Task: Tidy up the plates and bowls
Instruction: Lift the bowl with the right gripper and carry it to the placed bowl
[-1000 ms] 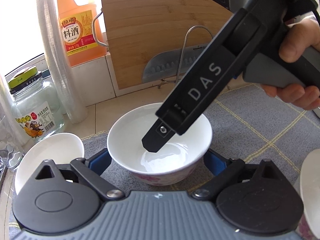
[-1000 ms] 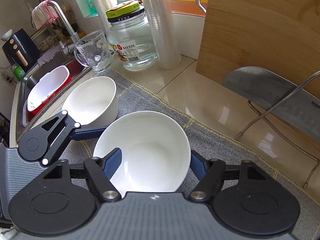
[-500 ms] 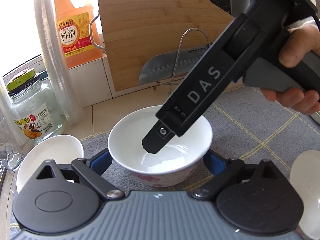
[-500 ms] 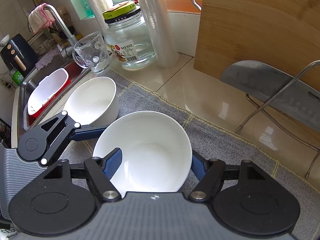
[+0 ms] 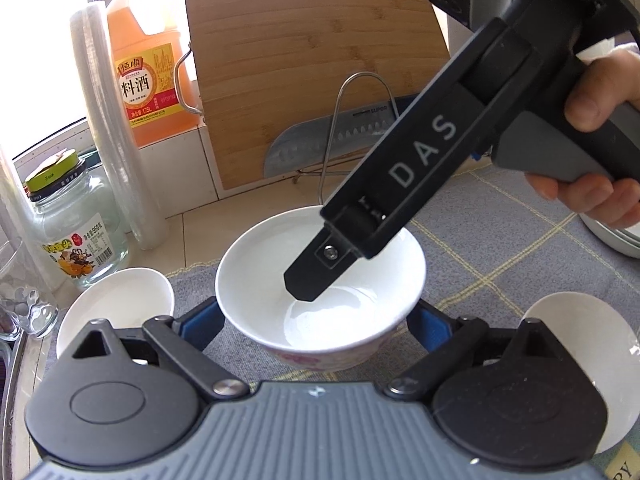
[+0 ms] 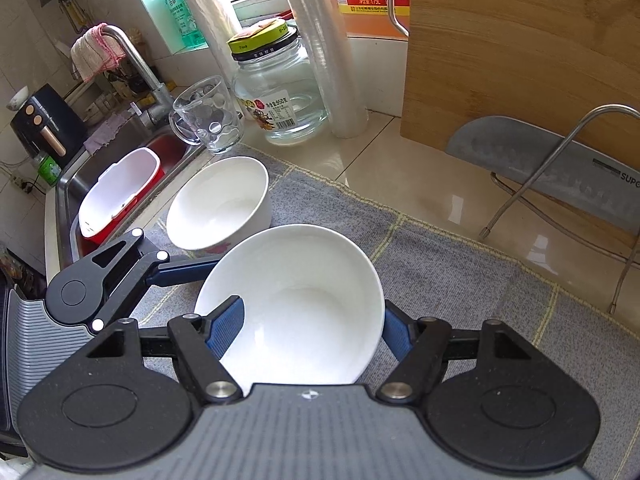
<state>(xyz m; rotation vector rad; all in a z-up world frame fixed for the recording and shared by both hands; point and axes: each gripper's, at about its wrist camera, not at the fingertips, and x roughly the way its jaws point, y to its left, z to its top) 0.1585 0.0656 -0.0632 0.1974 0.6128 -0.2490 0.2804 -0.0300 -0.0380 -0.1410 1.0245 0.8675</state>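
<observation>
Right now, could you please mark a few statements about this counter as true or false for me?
1. One finger of the right gripper reaches inside the floral bowl. True.
2. The cutting board lies flat on the grey mat. False: it stands upright behind the mat.
3. The glass jar has its lid on. True.
4. The glass mug stands inside the second bowl. False: it stands on the counter beside the jar.
5. The second bowl is upside down. False: it sits mouth up.
</observation>
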